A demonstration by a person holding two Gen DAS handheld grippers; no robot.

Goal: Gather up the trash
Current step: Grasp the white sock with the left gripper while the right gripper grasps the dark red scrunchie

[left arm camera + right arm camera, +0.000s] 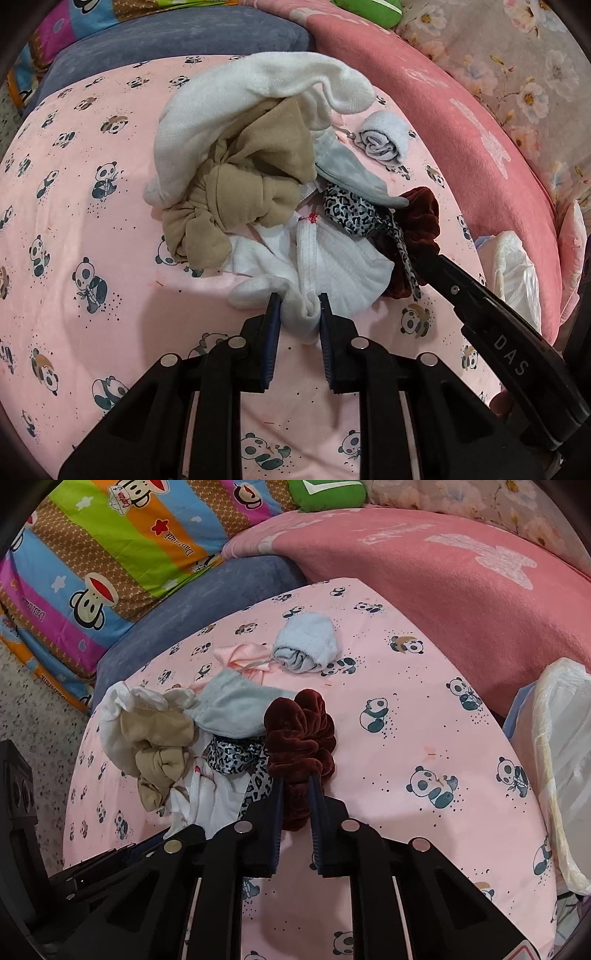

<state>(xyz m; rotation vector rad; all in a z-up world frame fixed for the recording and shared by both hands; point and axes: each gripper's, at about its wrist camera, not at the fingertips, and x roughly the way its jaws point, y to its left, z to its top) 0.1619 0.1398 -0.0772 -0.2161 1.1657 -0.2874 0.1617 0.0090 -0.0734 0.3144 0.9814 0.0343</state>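
Left gripper [299,308] clamped on the edge of a white sock [332,273], jaws squeezed onto a fold of it. Right gripper [297,794] clamped on a dark red scrunchie [301,738], jaws tight on the fluffy ring. Both things sitting in one tangled pile on the pink panda sheet [92,258] of the bed, touching a leopard-print scrunchie [351,214], a tan cloth [240,192] and a grey sock [347,173].

Could go wrong: pulling up and dragging the whole pile along, since everything is bunched together. Thin pinch on the sock edge, so maybe a slip. Leopard strip lying against the red one, maybe snagging. White plastic bag [557,760] off to the side, so maybe a drop on the way
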